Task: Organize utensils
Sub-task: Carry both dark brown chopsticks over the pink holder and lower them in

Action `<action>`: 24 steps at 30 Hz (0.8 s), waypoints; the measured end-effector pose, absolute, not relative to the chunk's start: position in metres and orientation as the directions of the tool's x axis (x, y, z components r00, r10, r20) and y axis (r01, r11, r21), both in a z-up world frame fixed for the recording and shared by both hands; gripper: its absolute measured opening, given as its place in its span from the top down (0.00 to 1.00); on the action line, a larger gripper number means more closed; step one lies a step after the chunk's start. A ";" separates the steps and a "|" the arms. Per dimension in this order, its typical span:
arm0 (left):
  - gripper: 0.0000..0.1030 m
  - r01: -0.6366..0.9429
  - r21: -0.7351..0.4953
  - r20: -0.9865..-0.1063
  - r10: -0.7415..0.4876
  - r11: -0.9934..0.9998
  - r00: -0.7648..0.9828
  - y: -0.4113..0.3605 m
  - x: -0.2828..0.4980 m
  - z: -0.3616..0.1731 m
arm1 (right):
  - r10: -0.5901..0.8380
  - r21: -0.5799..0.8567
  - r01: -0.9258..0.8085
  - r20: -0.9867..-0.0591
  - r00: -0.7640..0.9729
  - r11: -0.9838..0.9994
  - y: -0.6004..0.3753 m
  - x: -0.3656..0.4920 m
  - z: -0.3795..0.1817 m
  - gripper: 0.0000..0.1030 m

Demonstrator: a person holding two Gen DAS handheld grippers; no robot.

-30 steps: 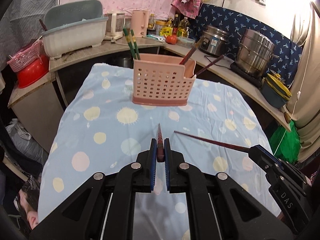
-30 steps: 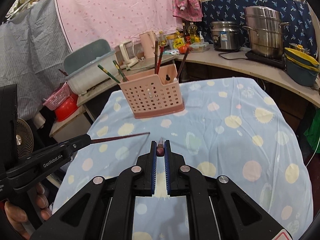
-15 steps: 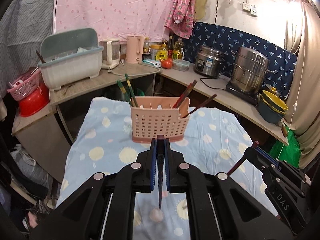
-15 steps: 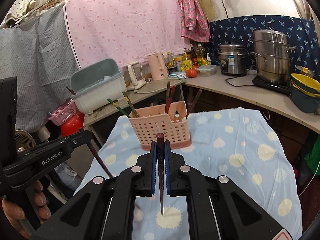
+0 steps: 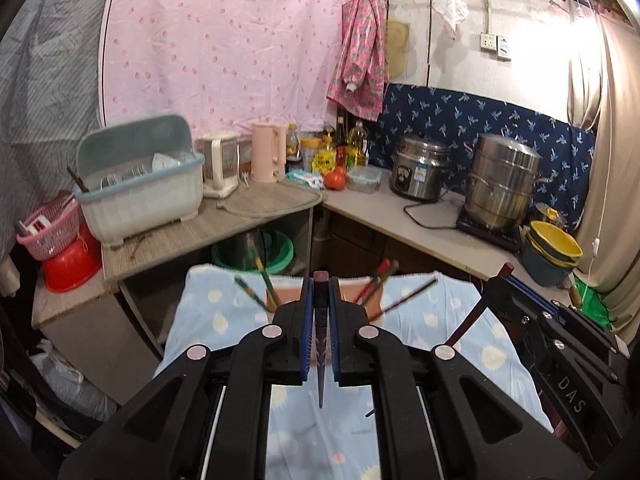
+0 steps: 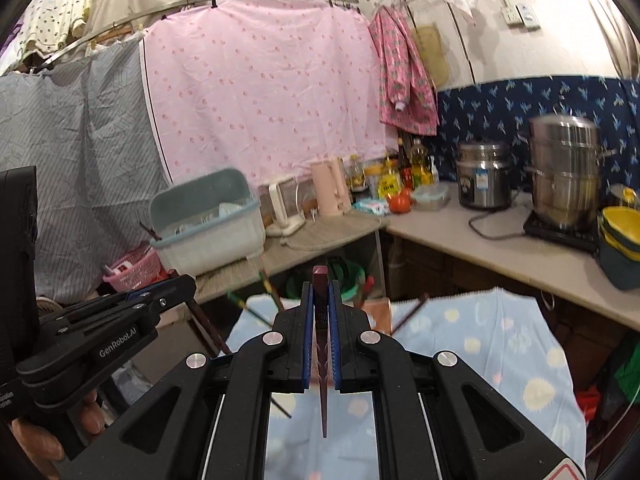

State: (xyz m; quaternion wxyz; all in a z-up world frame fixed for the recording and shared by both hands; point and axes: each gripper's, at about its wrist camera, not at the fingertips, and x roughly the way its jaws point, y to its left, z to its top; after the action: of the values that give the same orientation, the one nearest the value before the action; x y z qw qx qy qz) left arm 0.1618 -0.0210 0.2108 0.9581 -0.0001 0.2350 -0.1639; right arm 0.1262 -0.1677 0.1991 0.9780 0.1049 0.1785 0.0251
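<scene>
My left gripper [image 5: 320, 300] is shut on a dark red chopstick [image 5: 321, 344] that stands upright, tip down. My right gripper [image 6: 321, 300] is shut on a second dark red chopstick [image 6: 322, 360], also upright, tip down. The pink perforated utensil holder [image 5: 348, 284] sits on the spotted blue tablecloth [image 5: 208, 320] just behind the left fingers and is mostly hidden; chopsticks [image 5: 380, 274] stick out of it. In the right wrist view only its corner [image 6: 380, 308] shows. The right gripper [image 5: 496, 280] appears at the right of the left wrist view, the left gripper [image 6: 176, 284] at the left of the right wrist view.
An L-shaped counter [image 5: 400, 216] runs behind the table with a dish rack [image 5: 140, 188], kettle [image 5: 266, 152], rice cooker [image 5: 420, 172], steel steamer pot [image 5: 504, 184] and yellow bowls [image 5: 554, 244]. A green basin [image 5: 252, 252] sits under the counter.
Both grippers have tilted upward and risen, turning their chopsticks from lying forward to upright, tip down. The holder has dropped low in both views behind the fingers.
</scene>
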 end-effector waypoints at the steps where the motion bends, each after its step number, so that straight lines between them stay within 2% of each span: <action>1: 0.93 0.313 -0.073 -0.440 -0.313 0.947 0.842 -0.022 0.166 0.217 | 0.082 0.208 -0.012 -0.330 0.940 0.978 -0.167 0.132 0.206 0.93; 6: 0.93 0.312 -0.057 -0.392 -0.308 0.949 0.867 -0.025 0.194 0.247 | 0.058 0.197 -0.006 -0.260 0.964 0.980 -0.168 0.165 0.240 0.93; 11: 0.93 0.306 -0.043 -0.340 -0.302 0.951 0.891 -0.030 0.222 0.267 | 0.040 0.185 0.004 -0.229 0.973 0.983 -0.166 0.203 0.256 0.93; 17: 0.93 0.295 -0.048 -0.337 -0.293 0.954 0.895 -0.032 0.260 0.252 | 0.034 0.175 0.012 -0.261 0.965 0.984 -0.162 0.246 0.230 0.93; 24: 0.93 0.273 -0.047 -0.401 -0.268 0.961 0.876 -0.033 0.292 0.206 | 0.039 0.178 0.024 -0.341 0.939 0.984 -0.161 0.281 0.179 0.93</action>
State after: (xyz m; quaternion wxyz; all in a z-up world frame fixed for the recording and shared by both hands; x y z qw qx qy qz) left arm 0.2924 -0.0330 0.2058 0.9684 0.0054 0.2064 -0.1397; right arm 0.2809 -0.1607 0.1785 0.9806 0.0899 0.1740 0.0037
